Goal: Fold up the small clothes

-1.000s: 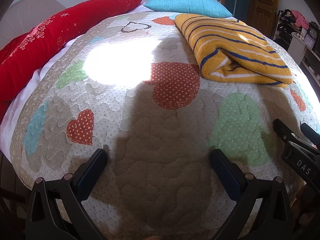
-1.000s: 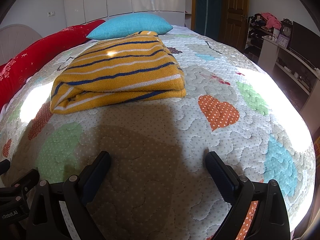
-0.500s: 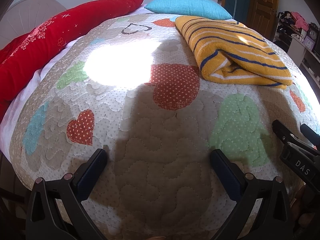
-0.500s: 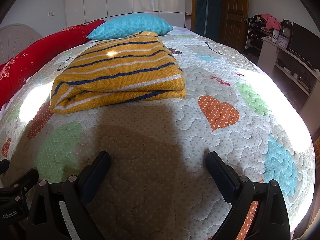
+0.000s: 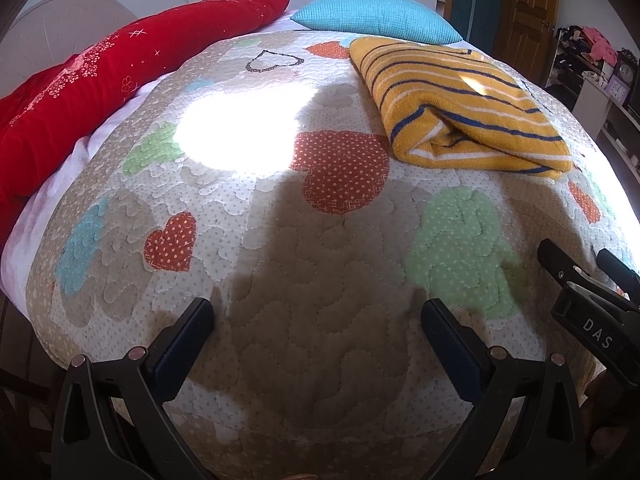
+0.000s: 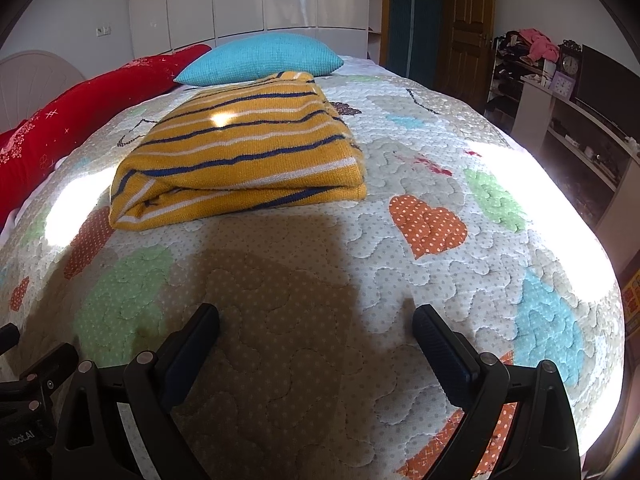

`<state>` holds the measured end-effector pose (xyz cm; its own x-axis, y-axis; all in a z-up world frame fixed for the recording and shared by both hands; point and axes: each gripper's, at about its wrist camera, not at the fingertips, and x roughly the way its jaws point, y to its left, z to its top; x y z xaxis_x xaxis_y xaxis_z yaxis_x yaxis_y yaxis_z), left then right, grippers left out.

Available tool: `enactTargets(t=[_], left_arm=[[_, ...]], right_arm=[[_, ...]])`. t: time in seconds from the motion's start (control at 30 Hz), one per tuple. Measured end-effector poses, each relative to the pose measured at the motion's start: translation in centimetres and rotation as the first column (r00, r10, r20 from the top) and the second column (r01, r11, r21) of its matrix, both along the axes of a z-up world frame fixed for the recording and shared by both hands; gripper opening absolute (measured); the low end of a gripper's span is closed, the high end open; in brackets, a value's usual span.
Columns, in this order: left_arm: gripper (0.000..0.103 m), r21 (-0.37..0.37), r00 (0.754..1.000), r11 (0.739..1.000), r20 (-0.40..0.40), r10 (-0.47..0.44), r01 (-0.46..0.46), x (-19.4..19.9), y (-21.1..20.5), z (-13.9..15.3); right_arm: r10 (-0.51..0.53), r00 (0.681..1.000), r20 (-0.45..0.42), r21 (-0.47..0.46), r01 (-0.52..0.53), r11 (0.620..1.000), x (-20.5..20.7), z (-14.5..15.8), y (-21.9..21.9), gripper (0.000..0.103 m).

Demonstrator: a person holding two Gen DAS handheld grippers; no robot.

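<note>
Left gripper: hovering over the near edge of the quilt, tongs spread wide, pinching nothing, pads clear of the fabric.
Right gripper: hovering likewise over the near edge, tongs spread wide, gripping nothing; also showing at the right edge of the left wrist view, just beside the left gripper.
Sweater: lying folded on the quilt, yellow with navy and white stripes, sitting far of both grippers and well apart from them; folded edge facing near, layers stacked; appearing to the far right in the left wrist view, centre-left in the right wrist view.
Quilt: covering the bed, pale with dotted hearts in orange, green and blue; catching bright sun patches at far left and along the right side, with shadow falling across the near middle.
Blue pillow: resting at the far end, just beyond the sweater, possibly touching its far edge.
Red bolster: running along the left side of the bed, from near left to the far end beside the blue pillow.
Shelves: standing to the right of the bed, holding a clock and clutter.
Door: standing at far right, wooden.
</note>
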<state>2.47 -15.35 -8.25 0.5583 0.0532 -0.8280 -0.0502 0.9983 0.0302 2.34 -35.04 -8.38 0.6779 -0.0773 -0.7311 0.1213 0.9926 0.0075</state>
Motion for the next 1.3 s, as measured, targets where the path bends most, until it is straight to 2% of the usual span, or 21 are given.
enactTargets(t=[0.3, 1.3], left_arm=[[0.103, -0.07, 0.999, 0.997, -0.043, -0.03, 0.027, -0.3, -0.3, 0.4], [0.103, -0.068, 0.997, 0.997, -0.055, -0.047, 0.044, 0.2, -0.5, -0.4]], right_arm=[[-0.015, 1.0, -0.004, -0.042, 0.015, 0.999, -0.9, 0.7, 0.0, 0.099], [0.013, 1.0, -0.007, -0.066, -0.013, 0.998, -0.4, 0.3, 1.3, 0.099]])
